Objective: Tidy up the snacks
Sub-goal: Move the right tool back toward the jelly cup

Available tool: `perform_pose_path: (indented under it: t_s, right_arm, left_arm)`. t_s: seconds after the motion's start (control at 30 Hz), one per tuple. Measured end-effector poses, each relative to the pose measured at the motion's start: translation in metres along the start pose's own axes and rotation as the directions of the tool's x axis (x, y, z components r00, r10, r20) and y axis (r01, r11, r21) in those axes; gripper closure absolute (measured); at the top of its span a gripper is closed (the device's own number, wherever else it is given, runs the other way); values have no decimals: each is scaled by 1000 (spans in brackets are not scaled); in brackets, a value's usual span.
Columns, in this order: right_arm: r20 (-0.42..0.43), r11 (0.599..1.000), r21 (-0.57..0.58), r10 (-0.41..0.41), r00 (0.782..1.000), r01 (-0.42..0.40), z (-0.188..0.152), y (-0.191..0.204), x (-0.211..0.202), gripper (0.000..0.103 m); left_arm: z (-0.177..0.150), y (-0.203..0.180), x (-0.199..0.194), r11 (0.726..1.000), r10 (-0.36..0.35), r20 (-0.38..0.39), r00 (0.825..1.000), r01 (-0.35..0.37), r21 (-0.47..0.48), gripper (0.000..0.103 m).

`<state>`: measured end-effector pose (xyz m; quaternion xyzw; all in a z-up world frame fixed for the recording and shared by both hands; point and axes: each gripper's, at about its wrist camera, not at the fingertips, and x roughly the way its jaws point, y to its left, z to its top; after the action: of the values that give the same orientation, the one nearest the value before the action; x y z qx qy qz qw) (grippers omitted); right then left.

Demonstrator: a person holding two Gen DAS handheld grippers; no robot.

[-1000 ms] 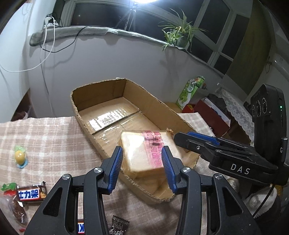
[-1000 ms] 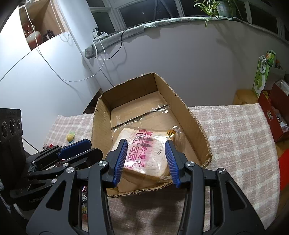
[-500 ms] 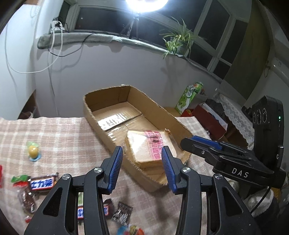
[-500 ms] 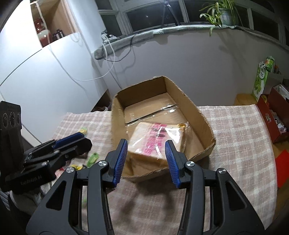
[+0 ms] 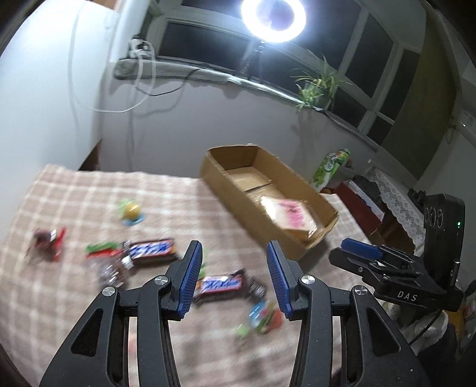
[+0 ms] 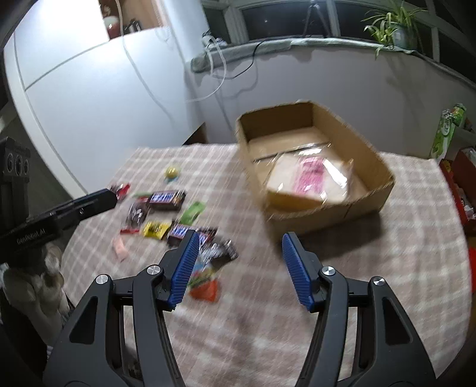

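A cardboard box stands on the checked tablecloth with a bagged bread pack lying inside it. Several loose snacks lie on the cloth: two Snickers bars, a yellow jelly cup, and small wrapped sweets. My left gripper is open and empty above the nearer Snickers bar. My right gripper is open and empty above the cloth, in front of the box. Both views are motion-blurred.
A green carton and red boxes stand beyond the table's right side. A white wall, cables and a windowsill with a plant lie behind. A ring light shines above.
Both grippers have pulled back and up from the box, leaving the bread pack inside. The left view has swung left over the loose snacks.
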<state>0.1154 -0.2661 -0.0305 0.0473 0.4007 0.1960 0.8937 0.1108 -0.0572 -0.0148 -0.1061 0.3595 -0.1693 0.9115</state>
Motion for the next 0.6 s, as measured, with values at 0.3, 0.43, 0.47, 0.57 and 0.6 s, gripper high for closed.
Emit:
perform_pose_path:
  t_s: [0.3, 0.43, 0.47, 0.57, 0.6]
  right_arm:
    - [-92, 998, -58, -2, 996, -4, -36, 21, 26, 42]
    - [-119, 996, -85, -7, 993, -4, -42, 27, 34, 42]
    - [-124, 996, -88, -6, 992, -5, -43, 28, 35, 42]
    - [-139, 995, -101, 0, 990, -14, -43, 30, 42, 42]
    - [-143, 994, -111, -3, 990, -13, -43, 31, 45, 42]
  left_arm:
    - [-42, 7, -4, 1000, -21, -65, 998, 22, 13, 59]
    - [-64, 1, 8, 998, -47, -121, 991, 52, 34, 59]
    - [-67, 0, 11, 998, -51, -133, 990, 57, 37, 59]
    - [-77, -4, 22, 996, -63, -171, 983, 72, 43, 59]
    - [-79, -4, 25, 996, -64, -178, 982, 73, 46, 59]
